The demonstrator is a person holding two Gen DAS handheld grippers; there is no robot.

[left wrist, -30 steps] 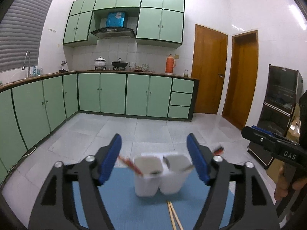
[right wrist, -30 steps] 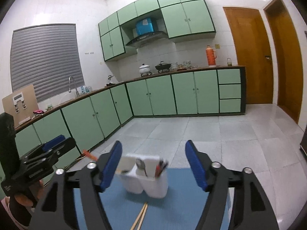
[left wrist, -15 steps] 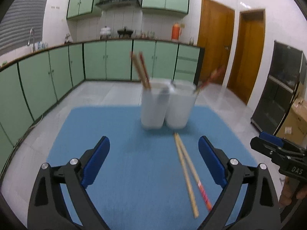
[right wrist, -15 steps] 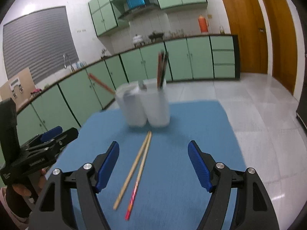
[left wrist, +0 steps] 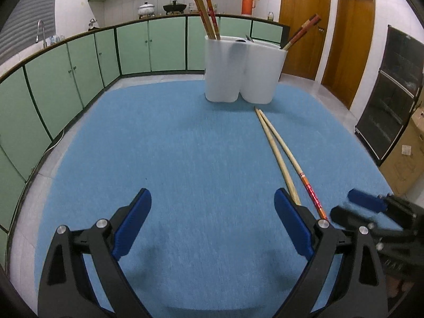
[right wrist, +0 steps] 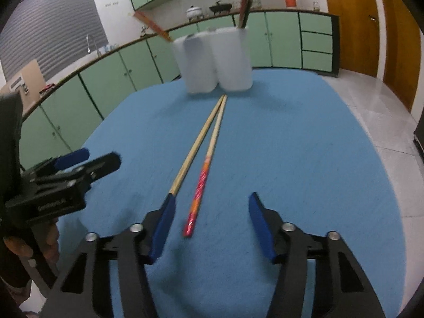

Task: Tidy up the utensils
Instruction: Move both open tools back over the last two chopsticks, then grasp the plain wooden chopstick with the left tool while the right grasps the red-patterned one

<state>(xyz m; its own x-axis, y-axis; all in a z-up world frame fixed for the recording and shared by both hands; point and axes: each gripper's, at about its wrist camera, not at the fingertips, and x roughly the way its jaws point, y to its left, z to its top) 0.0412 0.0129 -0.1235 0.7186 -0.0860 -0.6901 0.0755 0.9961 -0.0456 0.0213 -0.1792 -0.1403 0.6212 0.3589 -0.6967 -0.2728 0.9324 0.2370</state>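
While both tools hover low over the blue mat (left wrist: 185, 145), the white holder (left wrist: 243, 70) sits at the far end of the tabletop. It's a twin-cup thing, two rounded compartments joined side by side. Left wrist view shows the left cup with three chopsticks (left wrist: 205, 10) sticking up, tan and red, and the right cup with a dark pair (left wrist: 302, 30) leaning out to the right. Something dark pokes up between them, can't tell what.

Two loose chopsticks (right wrist: 204, 145) lie on the mat just in front of the holder, tips almost touching it and close together: one plain bamboo, one bamboo with a red-orange patterned handle.

Left hand-held gripper (left wrist: 212, 212) is spread wide, nothing in it. Right hand-held gripper (right wrist: 210, 214) is spread too, its fingers either side of the handle ends, not pinching.
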